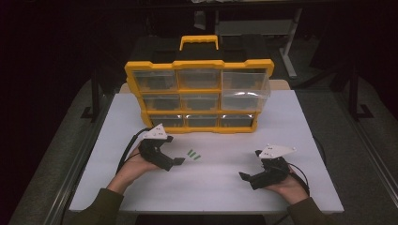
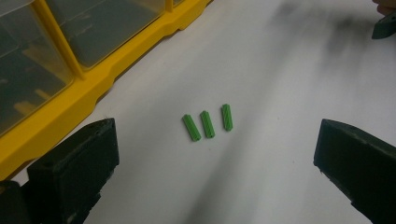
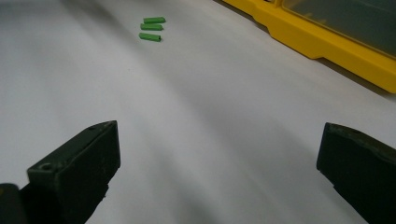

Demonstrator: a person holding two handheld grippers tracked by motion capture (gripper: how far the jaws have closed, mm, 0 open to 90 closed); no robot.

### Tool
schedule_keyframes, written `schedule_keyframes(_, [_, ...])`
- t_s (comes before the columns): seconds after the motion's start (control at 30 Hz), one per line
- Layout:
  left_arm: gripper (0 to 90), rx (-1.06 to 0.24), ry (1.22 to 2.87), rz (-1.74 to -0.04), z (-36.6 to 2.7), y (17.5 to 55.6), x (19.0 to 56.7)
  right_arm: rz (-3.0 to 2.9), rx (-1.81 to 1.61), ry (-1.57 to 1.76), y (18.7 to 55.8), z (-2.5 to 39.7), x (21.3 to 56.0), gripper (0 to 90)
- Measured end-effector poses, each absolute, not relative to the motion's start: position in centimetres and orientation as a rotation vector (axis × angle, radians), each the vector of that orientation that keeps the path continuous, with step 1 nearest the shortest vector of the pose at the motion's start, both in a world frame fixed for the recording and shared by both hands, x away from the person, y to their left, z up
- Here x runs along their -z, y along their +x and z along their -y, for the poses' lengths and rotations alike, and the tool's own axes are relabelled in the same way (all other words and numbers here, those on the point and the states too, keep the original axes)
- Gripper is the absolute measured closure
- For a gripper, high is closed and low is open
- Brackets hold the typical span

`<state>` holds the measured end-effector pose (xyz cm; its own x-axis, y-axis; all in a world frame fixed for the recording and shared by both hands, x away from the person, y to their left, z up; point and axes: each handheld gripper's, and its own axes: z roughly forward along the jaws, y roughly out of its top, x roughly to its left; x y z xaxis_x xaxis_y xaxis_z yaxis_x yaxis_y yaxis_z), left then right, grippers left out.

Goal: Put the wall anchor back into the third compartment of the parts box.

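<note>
At the left of the white table (image 1: 117, 140) our left gripper (image 1: 177, 161) rests low with its jaws spread wide and nothing between them, aimed at three small green pegs (image 2: 208, 122) lying just ahead of it. The pegs lie side by side, close together but apart from each other, on bare table in front of the yellow drawer box (image 1: 199, 93), whose upper right drawer (image 1: 245, 84) stands pulled out. We judge the pegs to be light, stiff plastic, ribbed along their length, so they should not slip much, though they are small enough to skid or roll if nudged. We would take one across its short width, near the middle of its length, picking an outer peg first so the jaws do not knock its neighbour. Farther right, well apart from the pegs, our right gripper (image 1: 245, 176) sits near the table's front edge, jaws likewise wide open and empty.
</note>
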<state>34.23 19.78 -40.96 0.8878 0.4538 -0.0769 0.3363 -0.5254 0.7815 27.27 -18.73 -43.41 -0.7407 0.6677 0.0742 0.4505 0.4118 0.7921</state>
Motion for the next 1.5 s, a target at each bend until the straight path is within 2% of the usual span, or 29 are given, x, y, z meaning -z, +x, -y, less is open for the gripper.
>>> schedule_keyframes(0.7, [0.0, -0.123, 2.188, -0.582, -17.0, 36.8, 41.3, -2.411, -1.241, 0.983, 27.4, 18.7, 43.4, 0.0])
schedule_keyframes(0.97, [0.4, -0.166, 2.190, -0.598, -16.3, 37.7, 41.7, -2.415, -1.240, 0.973, 27.3, 18.7, 43.4, 0.0])
schedule_keyframes(1.23, [8.3, -0.171, 2.223, -0.612, -15.9, 37.7, 42.3, -2.413, -1.246, 0.966, 27.2, 18.7, 43.3, 0.0])
schedule_keyframes(1.27, [14.3, -0.174, 2.232, -0.618, -15.9, 37.7, 42.5, -2.413, -1.248, 0.963, 27.2, 18.7, 43.3, 0.0])
schedule_keyframes(1.5, [26.4, -0.147, 2.274, -0.647, -15.7, 37.9, 43.1, -2.414, -1.246, 0.959, 27.1, 18.7, 43.4, 0.0])
